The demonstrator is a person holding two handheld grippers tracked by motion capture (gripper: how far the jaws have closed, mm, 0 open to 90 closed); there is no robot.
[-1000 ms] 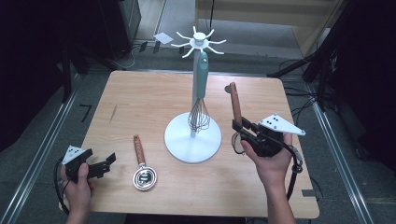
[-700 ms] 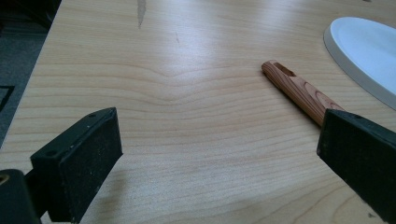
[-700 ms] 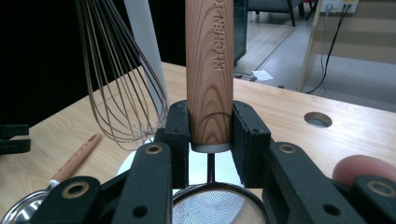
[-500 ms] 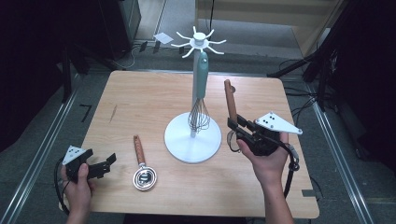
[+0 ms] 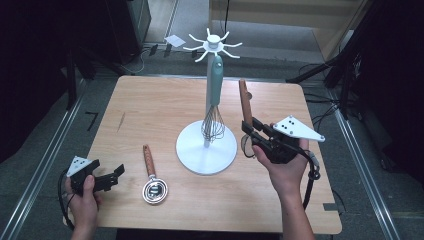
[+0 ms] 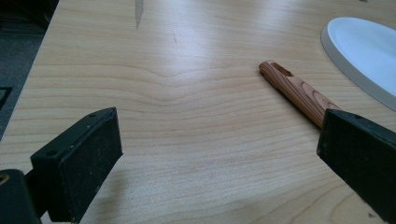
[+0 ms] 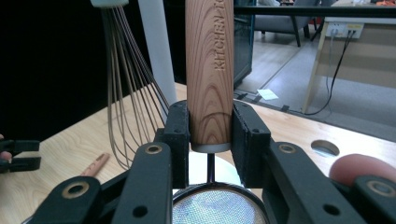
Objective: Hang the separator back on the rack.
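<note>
The right hand-held gripper [image 5: 251,131] pinches the lower end of a wooden-handled strainer [image 7: 209,70], its handle standing upright above the jaws and its mesh bowl hanging just below them, beside the white stand [image 5: 206,148] where a teal whisk [image 5: 215,95] hangs. The left hand-held gripper [image 5: 116,174] rests spread on the worktop [image 5: 150,110], near a second wooden-handled strainer [image 5: 151,175].

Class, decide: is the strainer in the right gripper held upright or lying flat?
Upright: the strainer has its wooden handle pointing up, mesh below, clamped by the right gripper.
</note>
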